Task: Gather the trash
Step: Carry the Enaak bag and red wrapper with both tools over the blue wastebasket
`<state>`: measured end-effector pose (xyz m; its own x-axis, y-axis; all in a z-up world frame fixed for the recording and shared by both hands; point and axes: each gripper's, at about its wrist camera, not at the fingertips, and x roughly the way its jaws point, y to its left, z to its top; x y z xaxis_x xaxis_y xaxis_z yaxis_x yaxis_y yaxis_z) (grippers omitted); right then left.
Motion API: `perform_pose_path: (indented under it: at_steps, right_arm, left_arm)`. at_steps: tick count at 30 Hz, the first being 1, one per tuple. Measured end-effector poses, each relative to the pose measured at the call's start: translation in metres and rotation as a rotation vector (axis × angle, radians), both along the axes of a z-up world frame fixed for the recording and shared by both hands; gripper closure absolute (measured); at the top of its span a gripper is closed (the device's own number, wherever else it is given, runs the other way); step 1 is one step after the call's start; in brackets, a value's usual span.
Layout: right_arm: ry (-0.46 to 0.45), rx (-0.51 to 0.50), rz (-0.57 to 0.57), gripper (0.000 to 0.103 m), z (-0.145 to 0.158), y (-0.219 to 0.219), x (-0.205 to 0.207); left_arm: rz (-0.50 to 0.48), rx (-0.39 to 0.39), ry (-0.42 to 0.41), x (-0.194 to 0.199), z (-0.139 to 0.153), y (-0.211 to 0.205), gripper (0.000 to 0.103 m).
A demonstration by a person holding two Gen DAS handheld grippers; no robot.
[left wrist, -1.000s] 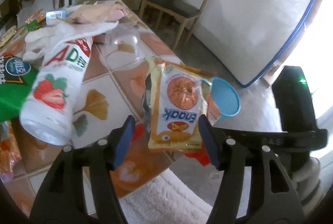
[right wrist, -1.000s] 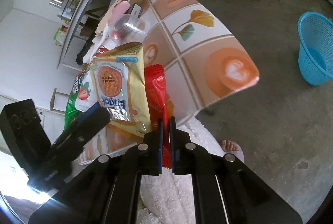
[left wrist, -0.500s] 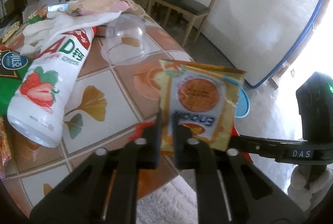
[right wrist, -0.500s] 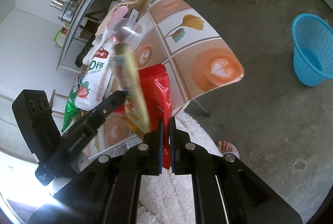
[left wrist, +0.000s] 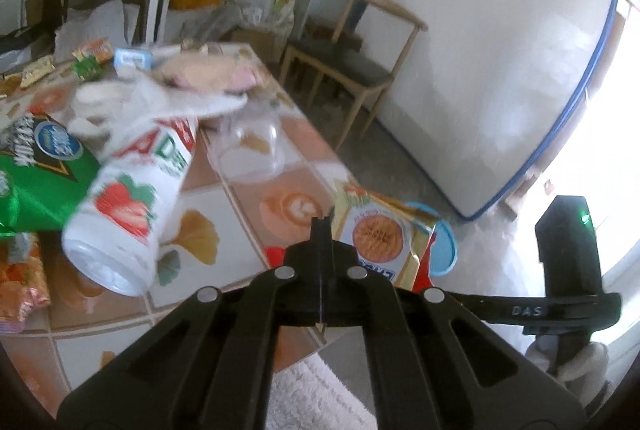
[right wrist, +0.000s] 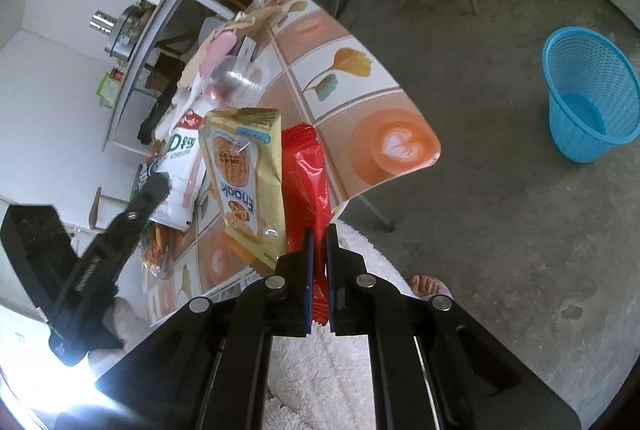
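My right gripper (right wrist: 318,230) is shut on a red wrapper (right wrist: 306,170) and a gold Enaak snack packet (right wrist: 242,178), held over the table's near corner. In the left wrist view my left gripper (left wrist: 321,226) is fully shut and empty, just left of the same gold packet (left wrist: 380,236); the right gripper's body (left wrist: 568,270) is at the right. The blue trash basket (right wrist: 588,98) stands on the floor at the right; it shows partly behind the packet in the left wrist view (left wrist: 442,250).
The tiled table (left wrist: 240,206) holds a strawberry milk bottle (left wrist: 136,198), a clear plastic cup (left wrist: 250,146), a green bag (left wrist: 36,182), an orange bag (left wrist: 20,278) and white paper. A wooden chair (left wrist: 352,66) stands behind. A white fluffy rug (right wrist: 320,362) lies below.
My left gripper shut from open beside the gold packet, then drew back left of it. The packet, which had turned edge-on to the right camera, faces it again. The right gripper stayed shut.
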<state>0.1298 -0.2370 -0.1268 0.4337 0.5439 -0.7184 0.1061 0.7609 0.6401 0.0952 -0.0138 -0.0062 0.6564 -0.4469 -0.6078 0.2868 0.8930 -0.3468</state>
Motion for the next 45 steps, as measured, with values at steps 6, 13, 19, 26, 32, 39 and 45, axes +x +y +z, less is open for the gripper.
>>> perform_pose_path:
  at_steps: [6,13,19,26,32,39,45]
  right_arm:
    - [-0.041,0.011,-0.063,0.097,0.018,-0.015,-0.012]
    - [-0.135,0.001,-0.181,0.097,0.05,-0.057,-0.045]
    - [-0.159,0.043,-0.262,0.097,0.049,-0.093,-0.058]
    - [-0.154,0.072,-0.281,0.097,0.038,-0.105,-0.062]
    - [-0.138,0.113,-0.279,0.097,0.021,-0.108,-0.061]
    - [-0.089,0.151,-0.288,0.097,-0.005,-0.111,-0.056]
    - [-0.079,0.161,-0.316,0.097,-0.014,-0.12,-0.061]
  left_arm:
    - [0.042,-0.075,-0.05,-0.007,0.021,0.024,0.103]
    - [0.028,-0.207,-0.013,-0.002,0.027,0.041,0.103]
    - [-0.007,-0.204,-0.018,0.004,0.03,0.024,0.103]
    - [-0.041,-0.19,0.012,0.012,0.029,0.008,0.103]
    - [-0.076,-0.025,0.082,-0.006,0.005,-0.003,0.049]
    - [-0.074,0.167,0.156,0.001,-0.043,-0.032,0.06]
    - [-0.065,0.279,0.164,0.01,-0.061,-0.044,0.103]
